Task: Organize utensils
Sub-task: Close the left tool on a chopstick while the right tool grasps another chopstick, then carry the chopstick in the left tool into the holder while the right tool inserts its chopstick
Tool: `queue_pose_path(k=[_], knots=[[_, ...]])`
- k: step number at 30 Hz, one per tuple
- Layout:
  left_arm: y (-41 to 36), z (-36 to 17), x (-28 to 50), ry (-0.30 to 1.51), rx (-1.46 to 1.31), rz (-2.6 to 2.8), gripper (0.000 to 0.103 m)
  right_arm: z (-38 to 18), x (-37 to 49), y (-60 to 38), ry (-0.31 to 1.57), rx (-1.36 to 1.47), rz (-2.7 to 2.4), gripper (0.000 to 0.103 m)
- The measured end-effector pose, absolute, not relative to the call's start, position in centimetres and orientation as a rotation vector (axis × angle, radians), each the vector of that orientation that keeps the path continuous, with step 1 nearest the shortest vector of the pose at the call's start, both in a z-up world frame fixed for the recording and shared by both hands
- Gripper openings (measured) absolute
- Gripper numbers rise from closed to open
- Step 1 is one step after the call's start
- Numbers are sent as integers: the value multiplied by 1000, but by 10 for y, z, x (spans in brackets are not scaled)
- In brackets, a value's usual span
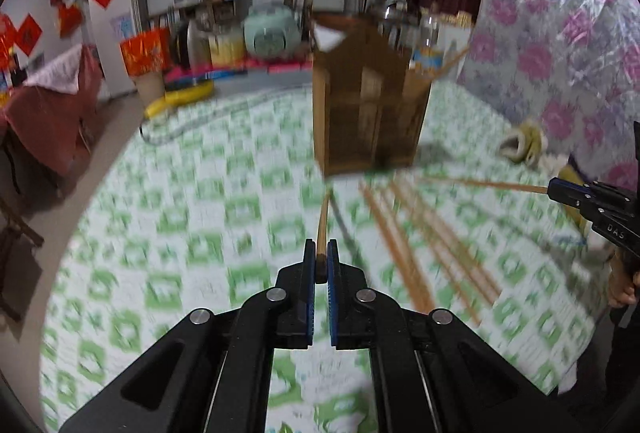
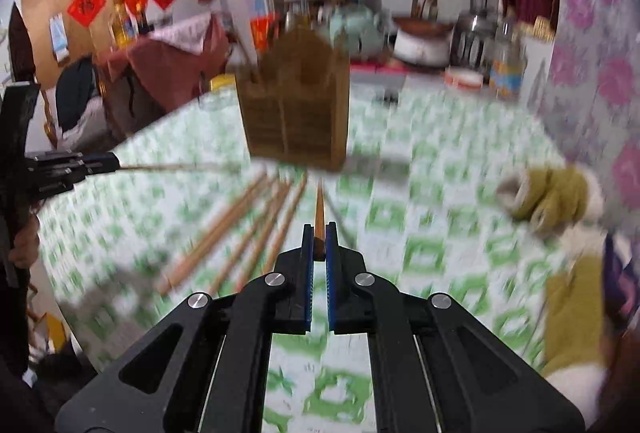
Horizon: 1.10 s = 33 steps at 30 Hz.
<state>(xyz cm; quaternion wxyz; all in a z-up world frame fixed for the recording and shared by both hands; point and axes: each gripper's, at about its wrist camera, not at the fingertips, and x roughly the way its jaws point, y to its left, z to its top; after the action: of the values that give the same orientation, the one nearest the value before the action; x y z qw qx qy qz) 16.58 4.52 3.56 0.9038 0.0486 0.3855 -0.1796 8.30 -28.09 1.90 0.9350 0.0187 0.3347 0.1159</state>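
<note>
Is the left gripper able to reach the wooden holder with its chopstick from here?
Probably yes. The left gripper is shut on a chopstick pointing at the wooden holder, with only bare tablecloth between them.

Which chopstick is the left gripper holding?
On the green-checked tablecloth, before the wooden utensil holder, loose chopsticks lie in a fan. The held chopstick lies apart on their left, its end pinched in the left gripper jaws.

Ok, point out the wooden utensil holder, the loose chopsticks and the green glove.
wooden utensil holder (image 1: 368, 113), left wrist view, front face.
loose chopsticks (image 2: 224, 233), right wrist view, mid-shaft.
green glove (image 2: 548, 197), right wrist view, palm.
</note>
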Motion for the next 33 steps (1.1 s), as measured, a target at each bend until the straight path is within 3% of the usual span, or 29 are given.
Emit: queue_pose_path(k=[19,28,32,33], knots=[[-7,200,245,476,-19,-383,6,163,157,-268,317,127,255,6],[-29,179,294,394,-84,-272,6,129,213,-257,380,149,210,6],[-32,151,313,461,-89,-284,6,114,229,-261,434,155,211,7],[-32,144,317,494,-92,-299,7,110,234,-261,459,153,220,11]])
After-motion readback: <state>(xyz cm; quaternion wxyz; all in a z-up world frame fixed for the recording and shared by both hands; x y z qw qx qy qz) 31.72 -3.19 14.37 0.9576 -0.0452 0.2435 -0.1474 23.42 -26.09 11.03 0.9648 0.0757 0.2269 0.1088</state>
